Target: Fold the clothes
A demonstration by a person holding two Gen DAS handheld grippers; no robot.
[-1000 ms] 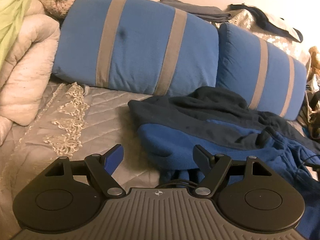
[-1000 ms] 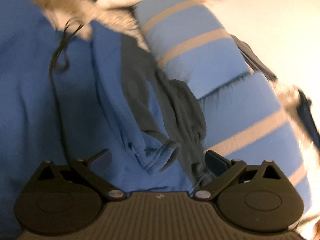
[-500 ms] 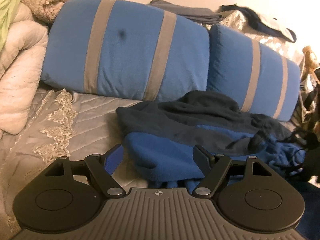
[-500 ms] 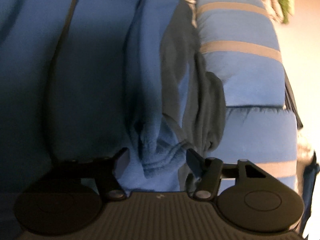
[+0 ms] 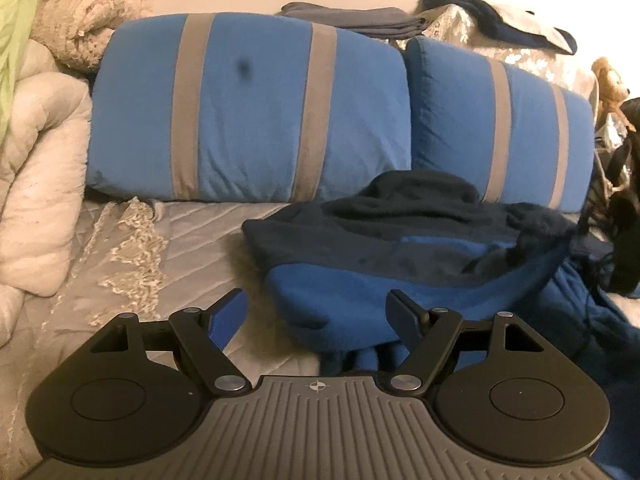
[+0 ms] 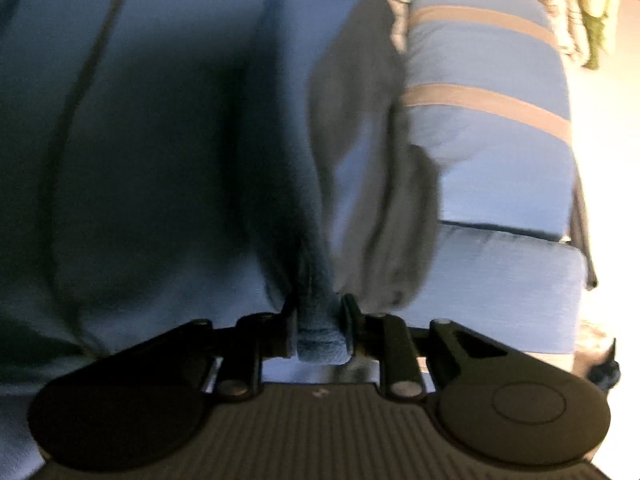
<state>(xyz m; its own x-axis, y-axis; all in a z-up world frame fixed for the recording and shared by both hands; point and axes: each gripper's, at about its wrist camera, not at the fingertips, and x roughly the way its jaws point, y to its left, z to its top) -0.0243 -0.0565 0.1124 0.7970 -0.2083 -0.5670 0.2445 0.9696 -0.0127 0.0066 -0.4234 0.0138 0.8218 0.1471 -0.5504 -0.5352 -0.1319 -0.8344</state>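
A blue and navy fleece garment [image 5: 400, 272] lies crumpled on the bed in front of the pillows. My left gripper [image 5: 316, 300] stands open low over the garment's near left edge, its fingers on either side of the blue fabric without pressing it. In the right wrist view the same fleece [image 6: 160, 160] fills the frame. My right gripper [image 6: 319, 308] is closing its jaws on a thick rolled fold of the blue fleece, and both pads press on that fold. A grey-navy part of the garment [image 6: 372, 200] hangs just right of the grip.
Two blue pillows with grey stripes [image 5: 248, 128] [image 5: 500, 132] lean at the back of the bed. A white comforter [image 5: 36, 200] is piled at the left. The grey quilted bedspread [image 5: 120, 260] shows left of the garment. Folded grey clothes [image 5: 352, 20] lie behind the pillows.
The right gripper rolled, came down onto the fleece and narrowed from wide open to pinching a fold. The left gripper stayed put and open, rolling slightly.
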